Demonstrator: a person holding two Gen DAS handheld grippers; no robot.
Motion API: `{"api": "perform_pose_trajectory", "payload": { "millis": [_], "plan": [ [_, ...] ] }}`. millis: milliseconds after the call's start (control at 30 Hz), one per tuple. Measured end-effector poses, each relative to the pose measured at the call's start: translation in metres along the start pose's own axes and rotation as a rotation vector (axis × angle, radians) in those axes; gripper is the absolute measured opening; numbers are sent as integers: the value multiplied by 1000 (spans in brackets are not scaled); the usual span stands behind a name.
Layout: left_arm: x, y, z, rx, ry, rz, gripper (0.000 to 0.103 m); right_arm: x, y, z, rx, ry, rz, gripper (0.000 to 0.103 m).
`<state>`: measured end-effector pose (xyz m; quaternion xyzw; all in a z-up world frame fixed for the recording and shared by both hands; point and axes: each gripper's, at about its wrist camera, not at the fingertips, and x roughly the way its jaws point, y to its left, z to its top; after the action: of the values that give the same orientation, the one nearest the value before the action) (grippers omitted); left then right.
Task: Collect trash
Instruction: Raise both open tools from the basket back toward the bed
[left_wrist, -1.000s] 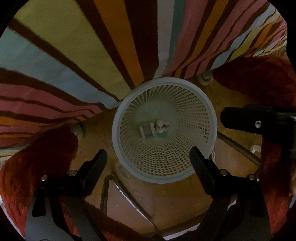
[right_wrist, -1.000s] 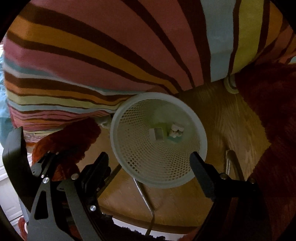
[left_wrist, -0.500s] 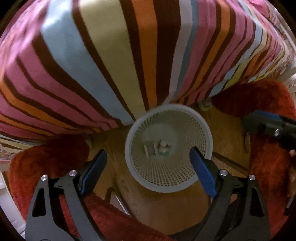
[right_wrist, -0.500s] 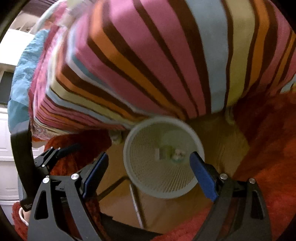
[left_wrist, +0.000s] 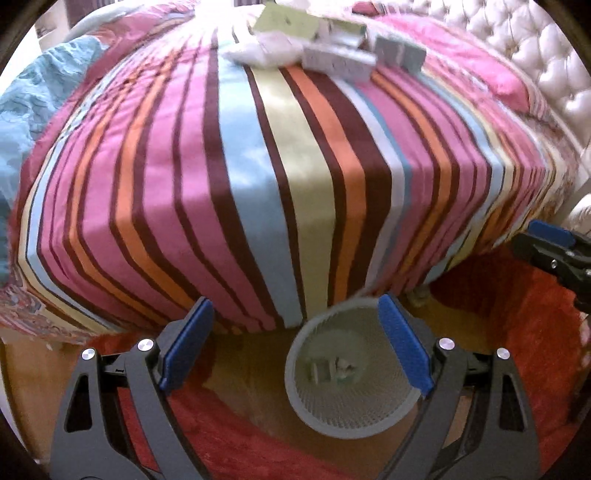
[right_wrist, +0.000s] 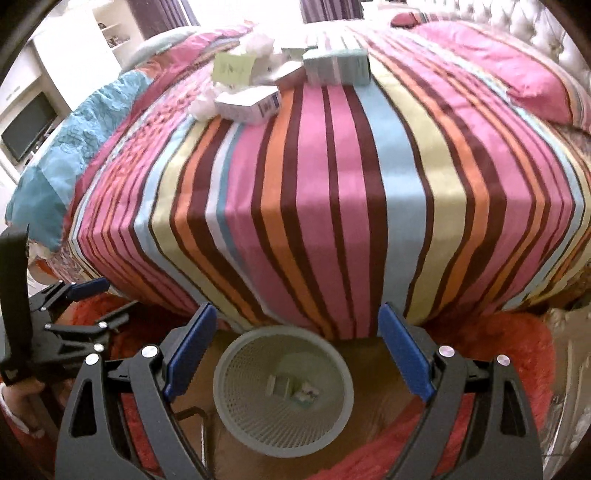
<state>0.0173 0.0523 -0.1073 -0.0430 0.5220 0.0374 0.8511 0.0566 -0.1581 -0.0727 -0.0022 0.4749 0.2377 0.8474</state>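
A white mesh wastebasket (left_wrist: 351, 417) stands on the wood floor at the foot of a striped bed; it also shows in the right wrist view (right_wrist: 284, 439). Small boxes and a crumpled scrap (right_wrist: 291, 387) lie in its bottom. A pile of trash lies far up on the bed: small cardboard boxes (left_wrist: 336, 59), a green box (right_wrist: 338, 66), a white box (right_wrist: 247, 103), a yellow note (right_wrist: 234, 68) and crumpled tissues (right_wrist: 203, 107). My left gripper (left_wrist: 295, 347) is open and empty above the basket. My right gripper (right_wrist: 293, 349) is open and empty above the basket.
The striped bedspread (right_wrist: 332, 184) hangs over the bed edge. A red shaggy rug (left_wrist: 221, 443) lies on the floor beside the basket. A teal blanket (right_wrist: 62, 158) lies at the left, a tufted headboard (left_wrist: 546, 74) at the right. White shelving with a screen (right_wrist: 26, 125) stands far left.
Both grippers have risen and tilted up from over the basket. The bed top and the trash pile have come into view, and the basket has dropped low in both views.
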Motion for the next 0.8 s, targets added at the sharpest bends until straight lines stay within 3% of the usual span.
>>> {"api": "perform_pose_trajectory", "payload": {
  "millis": [300, 600, 800],
  "plan": [
    [-4, 28, 22, -140, -39, -42, 88, -12, -10, 32, -34, -105, -49, 85],
    [-1, 34, 55, -141, -41, -43, 88, -12, -5, 56, -114, -149, -13, 85],
    [4, 39, 96, -157, -40, -48, 88, -5, 12, 79, -217, -158, -8, 84]
  ]
}}
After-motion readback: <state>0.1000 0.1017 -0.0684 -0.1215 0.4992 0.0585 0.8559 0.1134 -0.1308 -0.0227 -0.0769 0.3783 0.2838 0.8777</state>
